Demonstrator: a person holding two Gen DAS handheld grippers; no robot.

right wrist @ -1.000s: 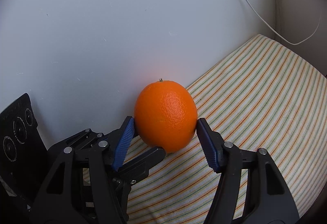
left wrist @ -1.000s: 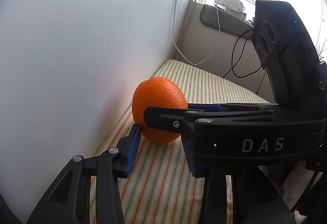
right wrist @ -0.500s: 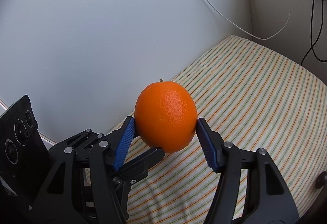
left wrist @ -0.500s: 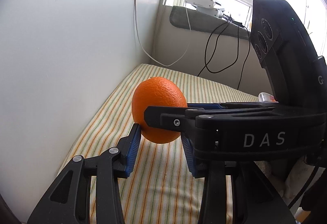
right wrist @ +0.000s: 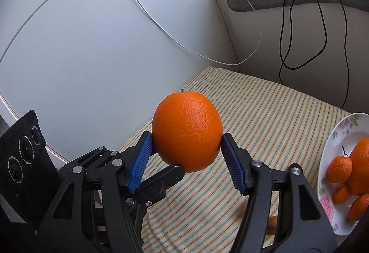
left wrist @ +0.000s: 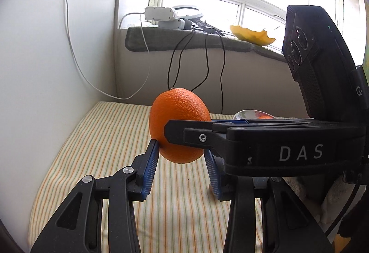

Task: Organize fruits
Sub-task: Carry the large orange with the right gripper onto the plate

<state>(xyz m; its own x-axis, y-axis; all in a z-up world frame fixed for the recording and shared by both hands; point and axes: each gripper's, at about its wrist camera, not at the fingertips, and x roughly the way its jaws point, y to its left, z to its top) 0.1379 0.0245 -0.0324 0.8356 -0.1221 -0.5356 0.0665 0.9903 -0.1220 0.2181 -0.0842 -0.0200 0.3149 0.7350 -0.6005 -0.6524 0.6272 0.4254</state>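
A big orange [left wrist: 178, 124] [right wrist: 186, 130] hangs in the air above the striped cloth [left wrist: 103, 137], held from two sides. My left gripper [left wrist: 181, 153] is shut on its lower part. My right gripper [right wrist: 185, 137] is shut on its sides; in the left wrist view its black finger [left wrist: 196, 135] crosses in front of the fruit. A flowered plate [right wrist: 332, 137] with several oranges and small tangerines [right wrist: 340, 168] stands at the right; its rim shows behind the right gripper in the left wrist view [left wrist: 244, 113].
A white wall [right wrist: 92, 45] is close on the left. Black and white cables [right wrist: 286, 45] hang from the sill at the back. A small brown fruit [right wrist: 273, 221] lies on the cloth near the plate. A yellow peel [left wrist: 251, 34] lies on the sill.
Both grippers have lifted the orange off the cloth and swung it right, away from the wall. The window, the sill and the plate have come into view.
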